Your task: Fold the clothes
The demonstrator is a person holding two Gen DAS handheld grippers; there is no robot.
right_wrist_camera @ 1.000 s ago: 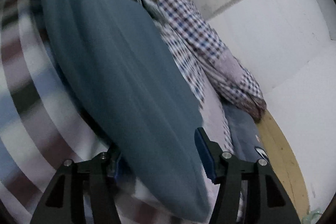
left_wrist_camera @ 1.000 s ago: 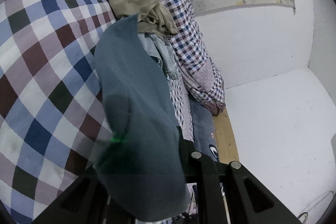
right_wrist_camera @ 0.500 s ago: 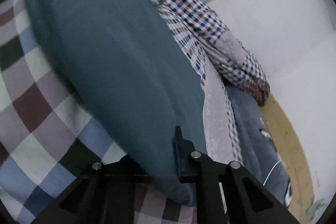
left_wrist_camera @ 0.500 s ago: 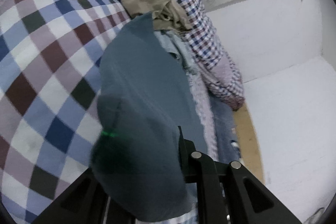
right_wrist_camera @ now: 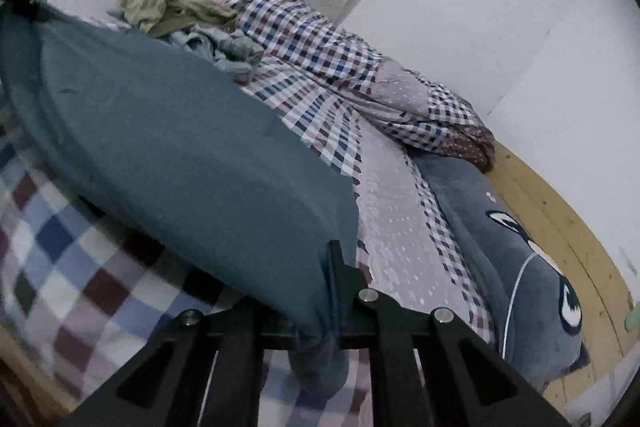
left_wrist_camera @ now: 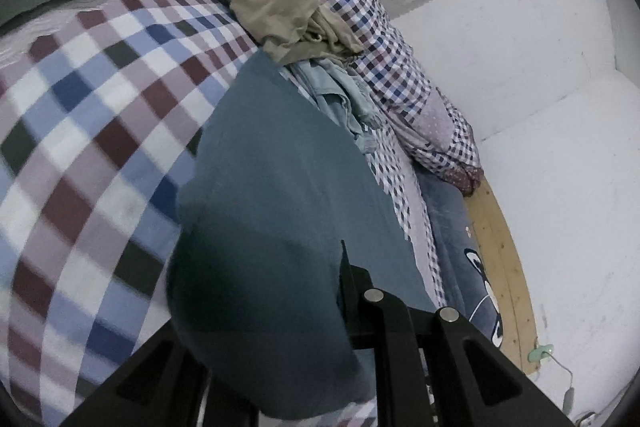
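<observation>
Two grippers grip one teal garment point(left_wrist_camera: 280, 195), which stretches in a long band over the checked bedspread point(left_wrist_camera: 80, 131). In the left wrist view the left gripper point(left_wrist_camera: 304, 307) has the cloth bunched over its jaws: the right finger point(left_wrist_camera: 352, 291) presses against the fabric edge, while the other finger is hidden under the drape, so the fingers look closed on the garment, though the pinch itself is covered. In the right wrist view the right gripper point(right_wrist_camera: 320, 299) has its fingers drawn together on the near end of the teal garment point(right_wrist_camera: 180, 147), and a tail of the fabric hangs down between the black arms below the pinch.

The garment lies partly lifted off the bedspread, a shadow showing beneath its lower edge in the right wrist view. Its far end reaches the heap of other clothes: a tan garment point(left_wrist_camera: 276, 7) crumpled at the top of the bedspread, and a pale blue garment point(left_wrist_camera: 340, 95) just beside the teal garment's far edge. A small-checked quilt point(left_wrist_camera: 400, 75) runs along the far side of the bedspread from the heap, against a white wall point(left_wrist_camera: 500, 47). Beyond the bedspread's lace-dotted border lies a blue-grey blanket point(right_wrist_camera: 520, 247) with a cartoon print, touching a wooden bed rail point(right_wrist_camera: 560, 227).
</observation>
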